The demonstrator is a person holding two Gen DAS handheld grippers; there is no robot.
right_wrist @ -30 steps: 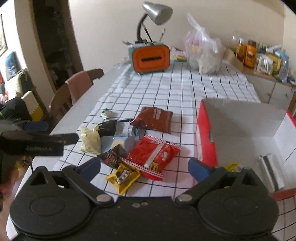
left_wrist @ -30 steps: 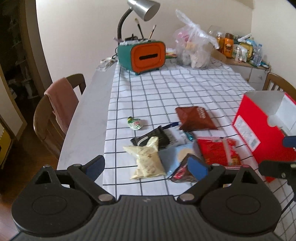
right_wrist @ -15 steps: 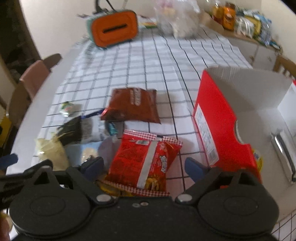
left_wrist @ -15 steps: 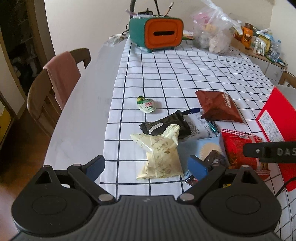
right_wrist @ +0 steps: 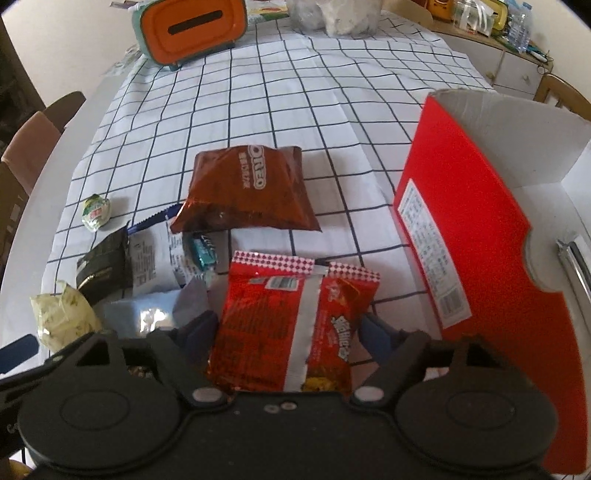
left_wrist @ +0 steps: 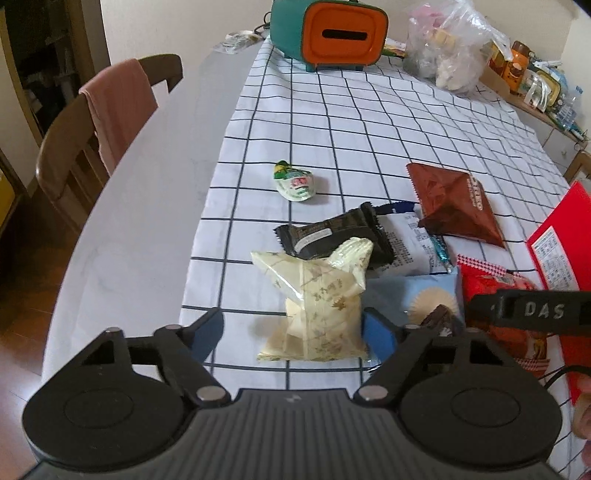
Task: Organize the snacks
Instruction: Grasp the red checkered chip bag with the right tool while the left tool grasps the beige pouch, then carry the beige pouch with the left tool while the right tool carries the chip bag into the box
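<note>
Several snack packs lie on the checked tablecloth [left_wrist: 332, 122]. My left gripper [left_wrist: 295, 332] is open, its jaws on either side of a cream snack bag [left_wrist: 317, 299]. My right gripper [right_wrist: 284, 332] is open, its jaws on either side of a red snack bag [right_wrist: 291, 325]; that bag also shows in the left wrist view [left_wrist: 495, 284]. A brown Oreo bag [right_wrist: 247, 188], a black pack [left_wrist: 332, 236], a white pack [left_wrist: 406, 243], a pale blue pack [left_wrist: 417, 291] and a small green-white candy [left_wrist: 295, 181] lie nearby. An open red box [right_wrist: 472, 236] stands on the right.
An orange and teal box [left_wrist: 332, 33] and a clear plastic bag [left_wrist: 447, 55] stand at the table's far end. A chair with a pink cloth [left_wrist: 114, 107] is on the left. A cluttered side shelf [left_wrist: 532, 81] is at the far right.
Both grippers have moved forward and down toward the snacks. The left now straddles the cream bag, the right straddles the red bag. Both stay open.
</note>
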